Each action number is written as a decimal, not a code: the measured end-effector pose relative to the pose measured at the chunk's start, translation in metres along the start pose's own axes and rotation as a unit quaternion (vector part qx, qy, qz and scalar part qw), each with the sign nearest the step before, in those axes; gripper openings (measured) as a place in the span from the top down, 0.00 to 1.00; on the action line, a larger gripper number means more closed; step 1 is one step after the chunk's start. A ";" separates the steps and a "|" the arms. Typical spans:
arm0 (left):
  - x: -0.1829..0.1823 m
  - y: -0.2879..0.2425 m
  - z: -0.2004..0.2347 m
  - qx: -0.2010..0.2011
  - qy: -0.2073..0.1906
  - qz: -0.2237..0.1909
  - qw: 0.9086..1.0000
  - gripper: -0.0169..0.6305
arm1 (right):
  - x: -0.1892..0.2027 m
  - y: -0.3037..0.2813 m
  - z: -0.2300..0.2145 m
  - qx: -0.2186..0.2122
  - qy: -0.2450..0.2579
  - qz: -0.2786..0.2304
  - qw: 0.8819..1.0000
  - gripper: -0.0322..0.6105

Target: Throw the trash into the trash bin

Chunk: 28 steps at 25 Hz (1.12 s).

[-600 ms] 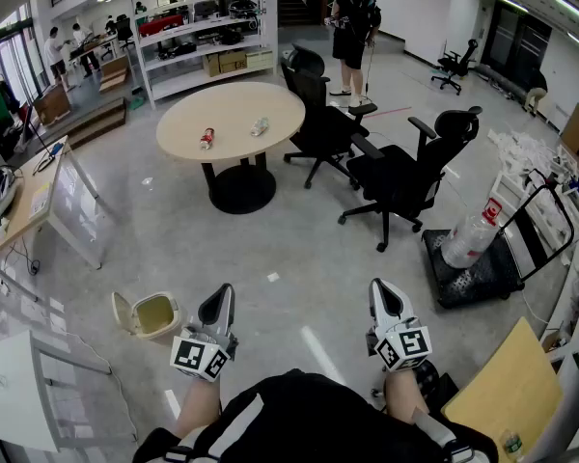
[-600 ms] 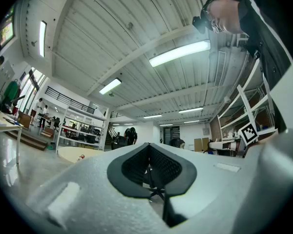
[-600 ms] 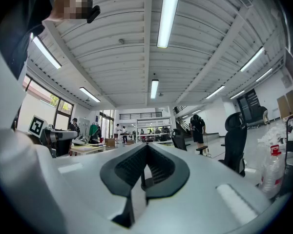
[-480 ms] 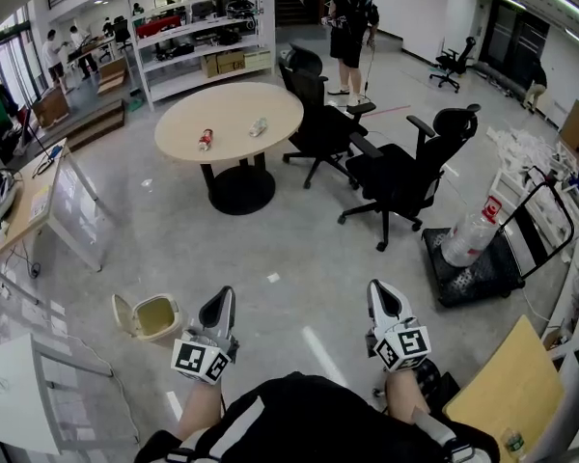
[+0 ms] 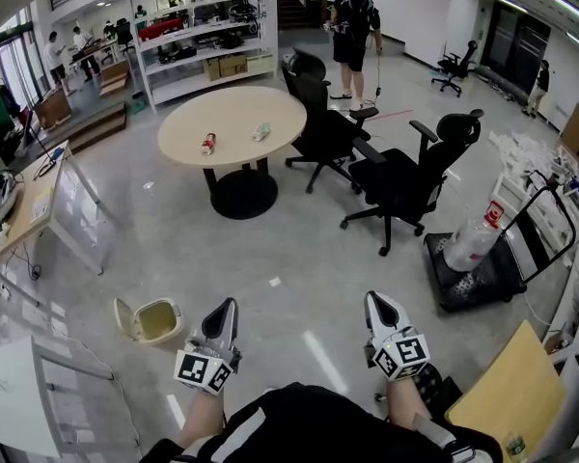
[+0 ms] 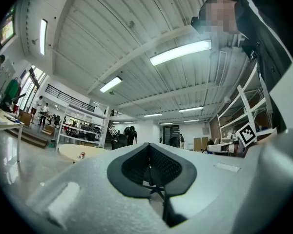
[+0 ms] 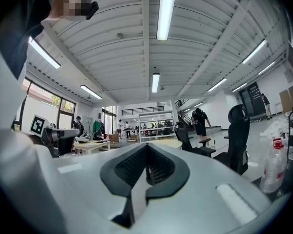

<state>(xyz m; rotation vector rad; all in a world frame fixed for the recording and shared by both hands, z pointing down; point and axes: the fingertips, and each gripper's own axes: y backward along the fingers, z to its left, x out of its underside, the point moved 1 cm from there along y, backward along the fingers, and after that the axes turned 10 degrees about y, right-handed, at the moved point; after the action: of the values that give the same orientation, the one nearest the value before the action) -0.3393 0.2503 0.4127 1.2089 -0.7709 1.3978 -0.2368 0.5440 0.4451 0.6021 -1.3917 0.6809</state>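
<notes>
The left tool (image 5: pixel 221 314) has its jaws pressed together with nothing between them. The right tool (image 5: pixel 380 309) is likewise closed and empty. Both are held side by side, low in front of the person, pointing out across the grey floor (image 5: pixel 299 249). Just to the left of the left tool, a small pale-yellow plastic trash bin (image 5: pixel 157 318) sits on the floor with its lid swung open. Well ahead of both tools stands a round beige wooden tabletop (image 5: pixel 270 104) carrying the trash: a crushed red-and-white can (image 5: pixel 208 143) and, near it, a crumpled clear plastic bottle (image 5: pixel 261 132). Two black office chairs (image 5: pixel 402 177) stand ahead of the right tool, beside the tabletop.
</notes>
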 end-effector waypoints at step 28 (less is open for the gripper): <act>-0.020 0.005 0.154 -0.069 0.039 -0.015 0.997 0.97 | -0.009 -0.123 0.076 -0.062 0.011 0.023 0.998 0.94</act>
<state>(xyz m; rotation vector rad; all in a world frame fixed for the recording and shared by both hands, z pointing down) -0.3076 0.0997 0.4370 1.0487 -0.7794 1.3372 -0.1977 0.4046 0.4444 0.4645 -1.4207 0.6304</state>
